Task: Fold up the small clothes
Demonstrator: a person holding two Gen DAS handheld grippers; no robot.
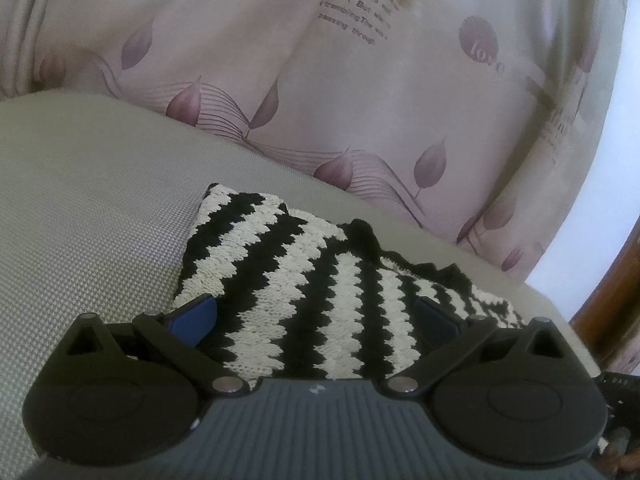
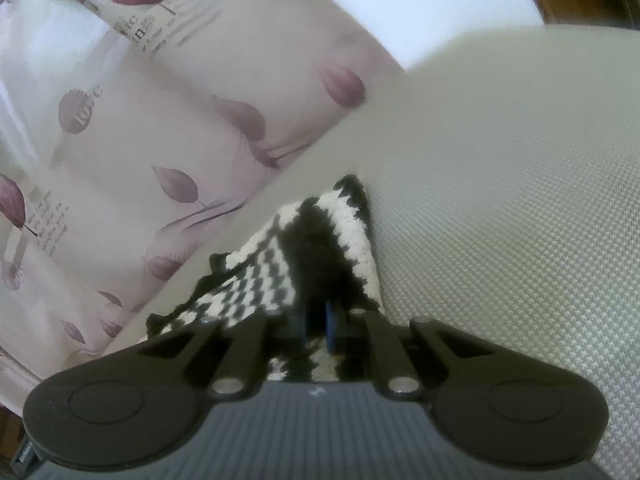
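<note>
Ribbed grey housings sit closest to both cameras. Behind, a pale pink curtain (image 1: 360, 92) with mauve leaf prints reads "love". Woven beige mesh cushion (image 1: 80, 208) carries the knit garment (image 1: 304, 280), chunky black-and-cream zigzag stripes. Left gripper (image 1: 316, 312) is spread wide over it, blue pads apart. Right gripper (image 2: 316, 326) is pinched onto the garment's edge.

The near edge of the striped knit (image 1: 304, 292) hides under the left gripper (image 1: 316, 316), below its jaws. In the right wrist view, the knit between the right gripper (image 2: 318, 326) jaws is dark and blurry. The curtain (image 2: 160, 128) words beyond are too fuzzy to read.
</note>
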